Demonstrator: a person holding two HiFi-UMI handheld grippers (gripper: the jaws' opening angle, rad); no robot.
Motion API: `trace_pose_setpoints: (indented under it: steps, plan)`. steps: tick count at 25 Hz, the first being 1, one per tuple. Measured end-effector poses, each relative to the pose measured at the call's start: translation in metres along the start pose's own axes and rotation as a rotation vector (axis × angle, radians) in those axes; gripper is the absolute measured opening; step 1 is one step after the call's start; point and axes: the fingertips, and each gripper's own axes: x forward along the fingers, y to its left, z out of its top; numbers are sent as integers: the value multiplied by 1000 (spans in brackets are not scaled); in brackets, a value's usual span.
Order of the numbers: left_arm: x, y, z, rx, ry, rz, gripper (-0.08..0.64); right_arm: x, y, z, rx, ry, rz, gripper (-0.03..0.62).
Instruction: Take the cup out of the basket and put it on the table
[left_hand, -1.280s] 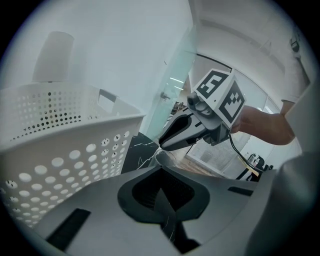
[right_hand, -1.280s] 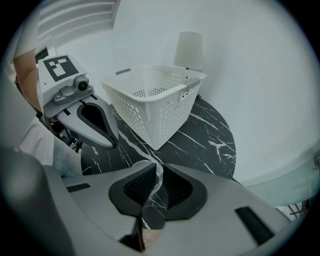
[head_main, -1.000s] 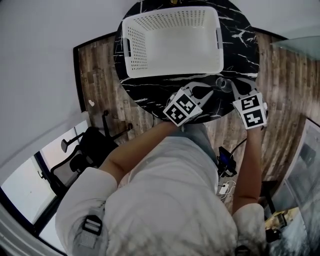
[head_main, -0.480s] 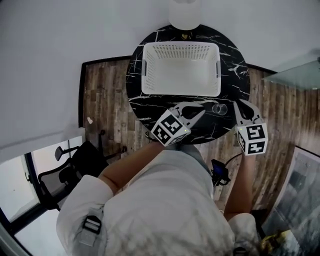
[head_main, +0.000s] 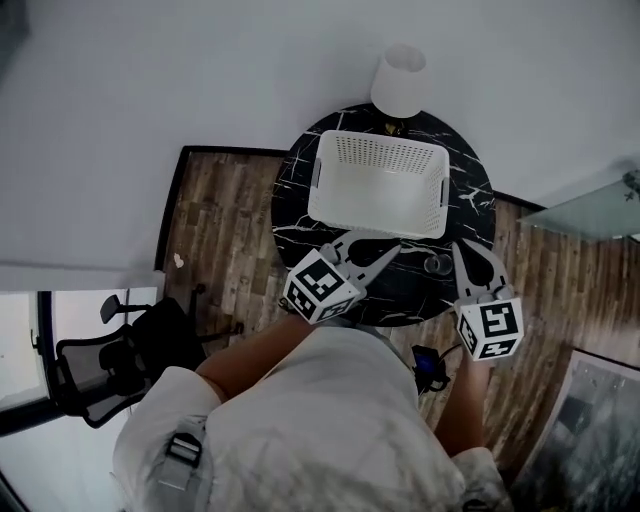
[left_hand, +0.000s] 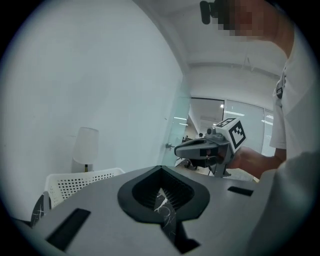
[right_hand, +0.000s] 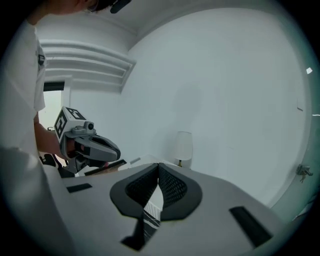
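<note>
Cup (head_main: 437, 265) on table (head_main: 298, 218), basket (head_main: 380, 148) just behind, lamp (head_main: 398, 82) beyond

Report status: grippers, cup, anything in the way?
Left gripper shut, empty; right gripper shut, empty. Cup on table between them, outside basket. Nothing in the way.

White wall (head_main: 250, 60), wood floor (head_main: 225, 220), lamp (head_main: 400, 82), perhaps an office chair (head_main: 110, 360)

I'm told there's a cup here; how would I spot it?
Find the round black marble table with the white basket on it. The cup stands on the table off the basket's near right corner, beside the right gripper. It is small clear glass, the only see-through thing there.
</note>
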Motion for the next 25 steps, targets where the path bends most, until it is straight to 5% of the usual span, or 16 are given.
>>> trace_pose_setpoints:
  steps: [11,25]
  plan:
    - [-54,0,84,76,-175,70,5,-3,54,94,-87,-184,59,9]
    - [-94,-13,148,136,-355,139,5,-12,97,155,-15,-360,109,9]
